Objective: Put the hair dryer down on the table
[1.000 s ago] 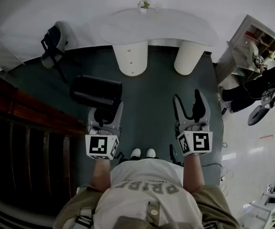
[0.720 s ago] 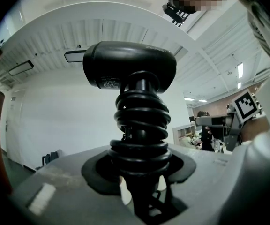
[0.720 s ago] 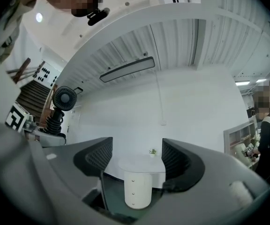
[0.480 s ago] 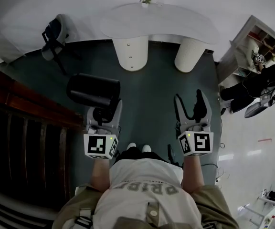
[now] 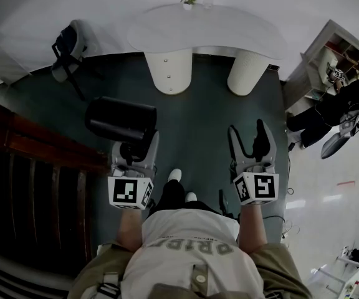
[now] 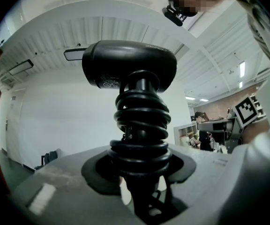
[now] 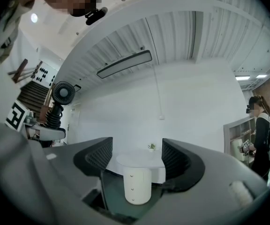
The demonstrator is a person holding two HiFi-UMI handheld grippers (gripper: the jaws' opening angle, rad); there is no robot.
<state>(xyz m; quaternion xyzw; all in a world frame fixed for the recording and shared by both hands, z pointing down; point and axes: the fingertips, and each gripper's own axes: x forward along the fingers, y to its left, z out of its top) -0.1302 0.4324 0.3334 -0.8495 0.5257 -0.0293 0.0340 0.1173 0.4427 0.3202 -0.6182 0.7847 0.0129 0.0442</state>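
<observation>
While I am clamping the left gripper [image 5: 136,147] on the hair dryer [image 5: 120,120], the table [image 5: 207,33] is lying well ahead of me across the dark floor [image 5: 210,117], so the dryer is hanging in the air, nowhere near the top yet. Jaws of the left gripper are pressing on the handle [image 6: 142,86] where the cord [image 6: 142,121] is wound round it. Jaws of the right gripper [image 5: 248,129] are standing apart with nothing between them, only the far table showing through the gap. To do this well, I am judging I should be closing the distance first, carrying the dryer level, lowering it onto bare white top away from the small plant [image 5: 188,4] at the far edge, and opening only once the body is resting flat. Risk: the cord loops could be slipping under the pads. Dryer is looking black and matte, with a fat round barrel lying sideways above the grip and a thick coiled cord stacked in rings on the handle
</observation>
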